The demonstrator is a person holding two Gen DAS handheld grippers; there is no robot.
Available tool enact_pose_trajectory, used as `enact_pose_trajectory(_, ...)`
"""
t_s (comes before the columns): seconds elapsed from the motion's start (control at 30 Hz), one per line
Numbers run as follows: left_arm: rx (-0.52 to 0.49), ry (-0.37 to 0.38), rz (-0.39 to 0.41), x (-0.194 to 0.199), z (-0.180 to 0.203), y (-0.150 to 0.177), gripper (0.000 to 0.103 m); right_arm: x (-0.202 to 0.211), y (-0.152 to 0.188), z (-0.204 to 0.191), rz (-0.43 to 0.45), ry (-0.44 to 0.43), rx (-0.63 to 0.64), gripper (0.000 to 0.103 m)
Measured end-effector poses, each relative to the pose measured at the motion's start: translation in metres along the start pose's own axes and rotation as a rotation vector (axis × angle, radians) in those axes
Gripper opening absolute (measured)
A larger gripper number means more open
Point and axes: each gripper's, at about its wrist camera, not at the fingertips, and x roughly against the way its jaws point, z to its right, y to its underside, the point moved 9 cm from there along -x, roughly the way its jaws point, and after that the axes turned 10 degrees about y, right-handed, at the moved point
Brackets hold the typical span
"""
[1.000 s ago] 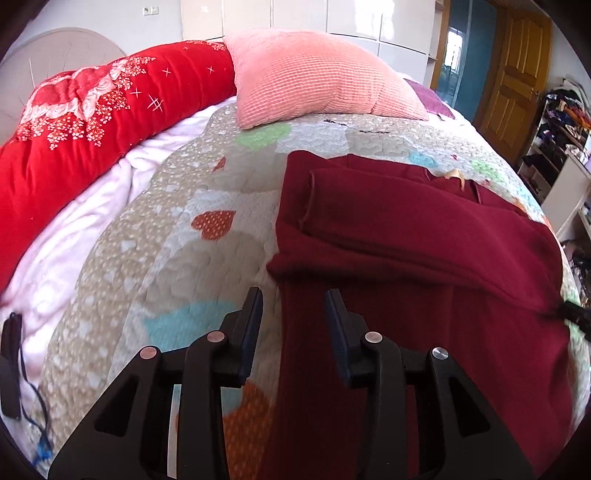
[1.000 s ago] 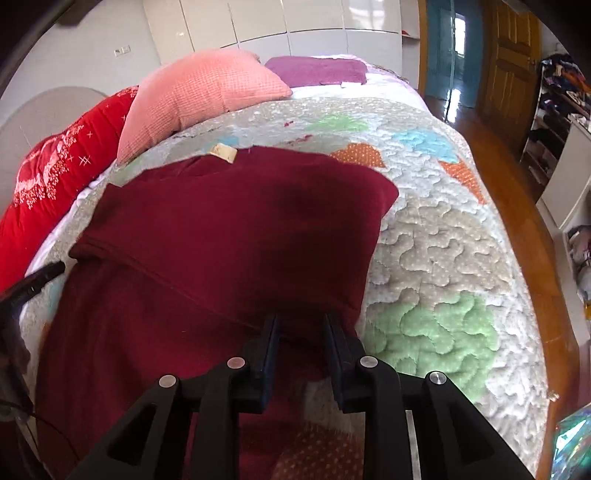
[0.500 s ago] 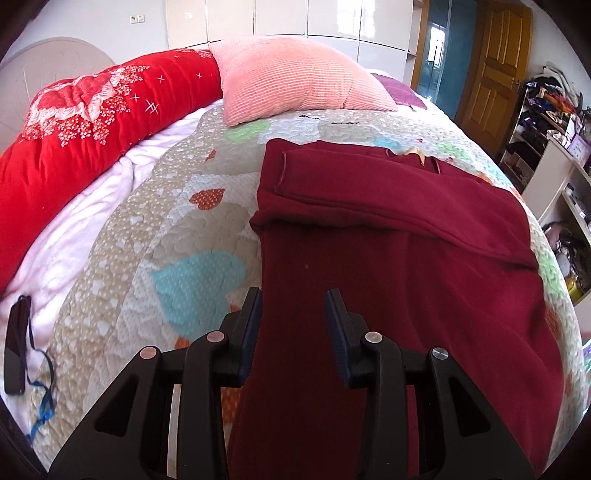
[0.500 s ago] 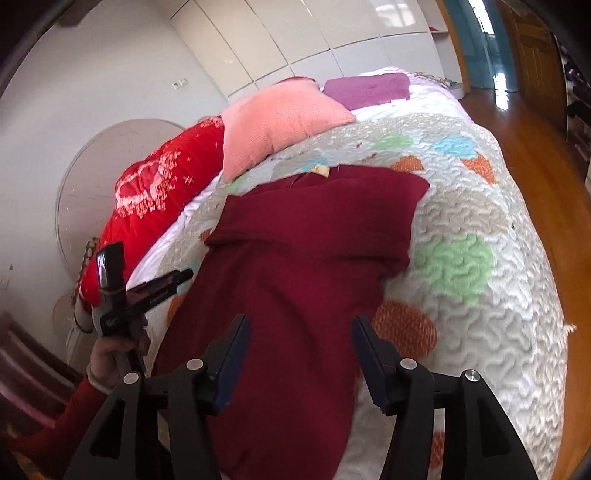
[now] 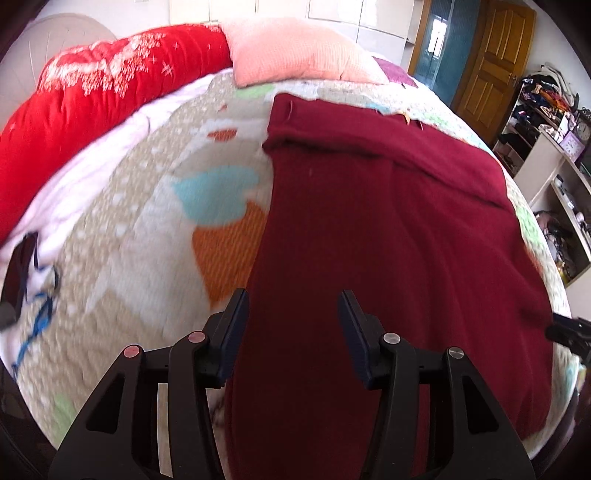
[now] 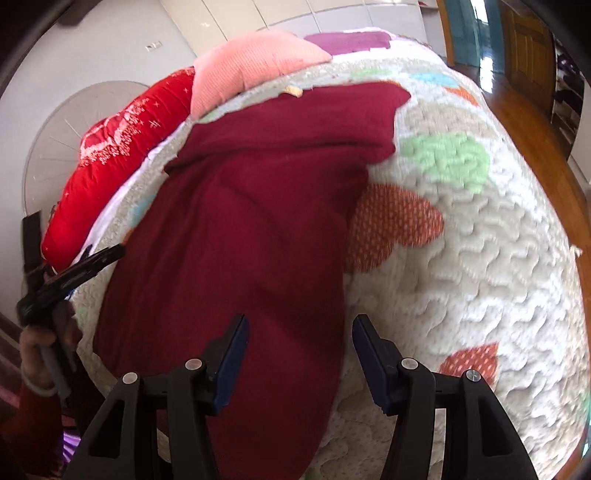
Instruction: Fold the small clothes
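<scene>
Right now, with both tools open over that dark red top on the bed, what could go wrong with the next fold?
The dark red knit garment lies long, its far end already folded. Each open tool, left and right, straddles a side edge, so it might pinch the patchwork quilt too. Uneven lifting could skew the fold or undo the far one.

A bedroom in bright daylight. A bed [image 5: 155,229] fills most of the view, covered by a cream quilt [image 6: 480,266] with green, orange and blue patches. At its head lie a pink pillow [image 5: 295,51], a red duvet [image 5: 85,92] with white flowers, and a purple cushion [image 6: 347,40]. A round grey headboard [image 6: 62,147] stands against a white wall [image 6: 110,40]. White wardrobe doors [image 6: 295,11] line the back. A wooden door [image 5: 495,55] and cluttered shelves [image 5: 554,155] stand on the right, above a glossy wooden floor [image 6: 535,140].
</scene>
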Motion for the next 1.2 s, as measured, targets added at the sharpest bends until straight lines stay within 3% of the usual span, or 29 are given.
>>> enact_pose_trajectory(0.13,0.016,-0.002,-0.033,0.006,-0.009,0.023,0.050,-0.001,-0.003,0.004,0.023,-0.009,-0.018,0.056)
enact_pose_trajectory(0.3,0.063,0.057,-0.055,0.015,-0.013,0.039,0.050,-0.007,-0.018,0.015,0.029,0.015,-0.063,0.056)
enact_pose_trajectory(0.4,0.081,0.109,-0.088,0.018,-0.011,0.052,0.067,-0.004,-0.009,0.008,0.008,-0.019,-0.032,0.056)
enact_pose_trajectory(0.53,0.074,0.115,-0.127,0.017,-0.011,0.066,0.067,0.008,0.019,0.013,-0.017,-0.044,-0.013,0.062)
enact_pose_trajectory(0.73,0.085,0.184,-0.172,0.014,-0.003,0.076,0.086,0.023,0.062,0.017,-0.066,-0.169,-0.083,0.065)
enact_pose_trajectory(0.93,0.035,0.196,-0.198,0.008,0.007,0.084,0.096,0.026,0.078,0.009,-0.051,-0.238,-0.093,0.065)
enact_pose_trajectory(1.1,0.055,0.196,-0.193,0.006,0.008,0.084,0.096,0.024,0.082,-0.007,-0.058,-0.356,-0.119,0.065)
enact_pose_trajectory(1.13,0.061,0.197,-0.189,0.006,0.008,0.084,0.096,0.024,0.083,-0.009,-0.050,-0.362,-0.117,0.065)
enact_pose_trajectory(1.2,0.071,0.189,-0.182,0.008,0.006,0.083,0.094,0.023,0.085,-0.015,-0.027,-0.361,-0.100,0.049)
